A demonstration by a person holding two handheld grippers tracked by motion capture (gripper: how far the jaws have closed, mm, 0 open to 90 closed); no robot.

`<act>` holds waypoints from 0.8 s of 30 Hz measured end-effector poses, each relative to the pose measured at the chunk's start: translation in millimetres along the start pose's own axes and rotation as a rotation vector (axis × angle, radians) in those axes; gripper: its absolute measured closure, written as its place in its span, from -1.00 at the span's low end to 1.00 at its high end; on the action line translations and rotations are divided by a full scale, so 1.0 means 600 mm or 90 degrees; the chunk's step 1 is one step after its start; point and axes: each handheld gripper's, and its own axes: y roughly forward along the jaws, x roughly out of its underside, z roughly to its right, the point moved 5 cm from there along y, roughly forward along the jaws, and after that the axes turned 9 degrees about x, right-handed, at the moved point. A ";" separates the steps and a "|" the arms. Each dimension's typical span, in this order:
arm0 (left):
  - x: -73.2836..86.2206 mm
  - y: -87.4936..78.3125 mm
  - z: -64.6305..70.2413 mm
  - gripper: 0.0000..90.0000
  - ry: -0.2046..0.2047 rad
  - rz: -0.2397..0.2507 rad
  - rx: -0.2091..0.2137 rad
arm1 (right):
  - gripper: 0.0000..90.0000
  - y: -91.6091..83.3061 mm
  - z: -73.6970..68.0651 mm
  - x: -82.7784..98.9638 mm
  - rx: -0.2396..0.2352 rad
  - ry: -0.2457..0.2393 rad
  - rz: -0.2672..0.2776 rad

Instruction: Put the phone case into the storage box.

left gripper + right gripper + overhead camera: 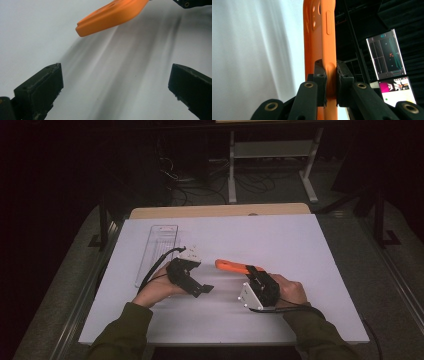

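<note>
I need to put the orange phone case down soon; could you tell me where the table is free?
The white table is bare on its right half and along the near edge. It is crowded at the left, where the clear tray lies beside the left tongs.

White table (300,245) bears a clear tray (157,247) (transparent).

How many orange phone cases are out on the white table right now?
1. The orange phone case is clamped in the right gripper, held above the table's middle, its free end pointing toward the open left gripper.

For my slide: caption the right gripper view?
Right gripper clamps an orange phone case edge-on above the white table.
</note>
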 end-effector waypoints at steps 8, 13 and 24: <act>-0.001 0.000 0.000 -1.00 0.006 0.000 0.000 | 0.77 0.001 0.003 0.002 -0.007 0.028 -0.009; -0.001 0.001 0.001 -1.00 0.002 0.007 -0.001 | 0.77 0.002 0.007 0.003 -0.009 0.068 -0.013; -0.002 0.001 -0.001 -1.00 0.010 0.005 -0.001 | 0.77 0.002 0.015 0.006 -0.029 0.150 -0.029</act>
